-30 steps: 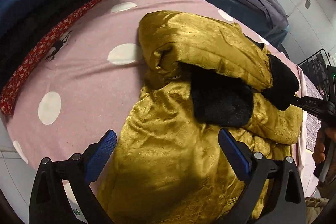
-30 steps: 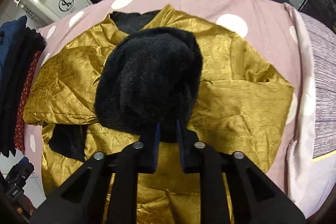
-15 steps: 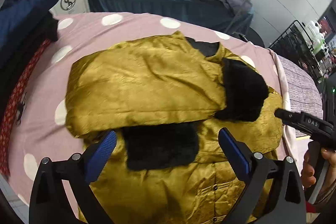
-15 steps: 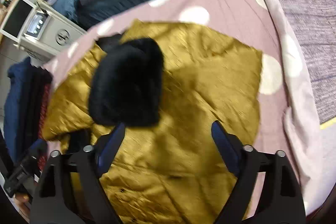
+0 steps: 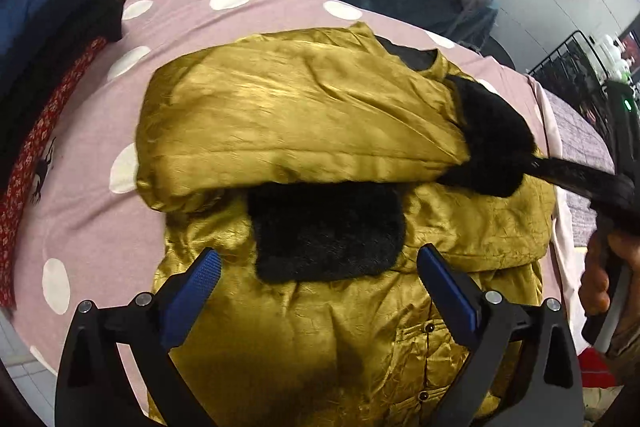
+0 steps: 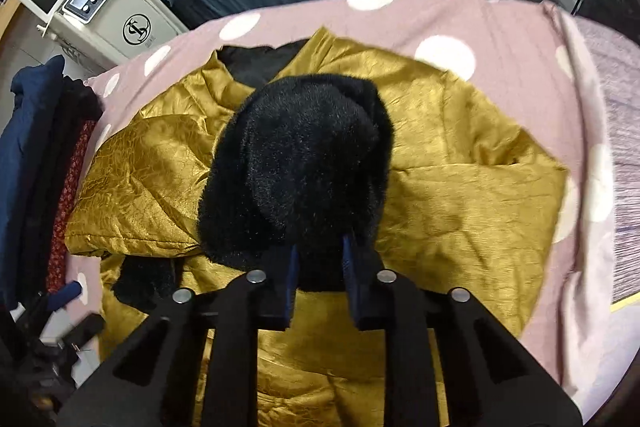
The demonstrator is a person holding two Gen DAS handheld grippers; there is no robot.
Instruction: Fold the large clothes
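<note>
- At the far left, a stack of folded clothes (image 5: 48,39) in navy, black and red print sits on the pink dotted cover (image 5: 92,195). It lies apart from the garment being worked on.
- The gold jacket (image 5: 304,115) lies spread across the middle of the cover. 1 sleeve is folded across its body, running left to right.
- A black fur patch (image 5: 326,231) shows just below that folded sleeve, near the left hand-held gripper (image 5: 318,287).
- The left hand-held gripper hangs above the jacket's near part with its 2 blue pads wide apart. Nothing is between them, and they touch no cloth.
- Further right, the sleeve ends in a black fur cuff (image 6: 296,167).
- The right hand-held gripper (image 6: 320,267) has its jaws closing on the near edge of this cuff. The fur sits between the pads, which are already narrow and appear to pinch it.
- The person's right hand (image 5: 600,275) holds that tool at the right edge of the left wrist view.
- Step in hand, as I judge it: placing the folded sleeve, with the cuff taken up for repositioning.
- The next move likely calls for a firm hold on the cuff, then laying it flat inside the jacket's outline.
- The free left tool could then take the hem or the left edge for the next fold.
- Fur is thick and slippery, so a shallow pinch may let go.
</note>
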